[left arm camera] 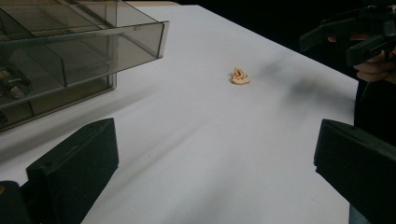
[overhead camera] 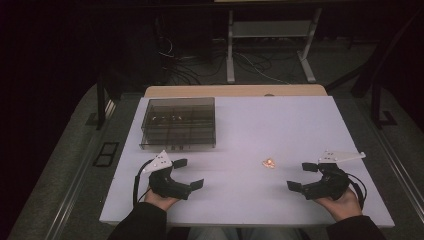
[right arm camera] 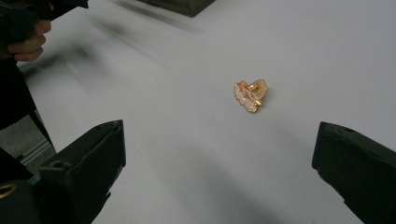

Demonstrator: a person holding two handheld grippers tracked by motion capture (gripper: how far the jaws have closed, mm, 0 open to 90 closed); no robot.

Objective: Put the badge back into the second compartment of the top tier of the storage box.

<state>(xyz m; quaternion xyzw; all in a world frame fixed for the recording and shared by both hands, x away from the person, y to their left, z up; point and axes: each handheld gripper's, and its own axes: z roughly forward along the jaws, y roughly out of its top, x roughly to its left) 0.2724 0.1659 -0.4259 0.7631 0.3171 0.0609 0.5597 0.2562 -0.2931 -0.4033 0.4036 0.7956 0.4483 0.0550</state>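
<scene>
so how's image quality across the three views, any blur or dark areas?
High view: white table lit, surroundings nearly black, small gold trinket soft and tiny. Left gripper view: smoked plastic box reasonably sharp, soft shadows near the right gripper. Right gripper view: trinket fairly crisp, near jaws out of focus, smeared shadows top left.

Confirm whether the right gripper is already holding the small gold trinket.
No, the gold trinket lies alone on the white table, ahead of the open right gripper.

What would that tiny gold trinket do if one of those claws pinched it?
The gold trinket looks small and lumpy, so it probably weighs little and could skid on the smooth white table. Its glossy, uneven shape may twist or slip between flat jaws.
</scene>
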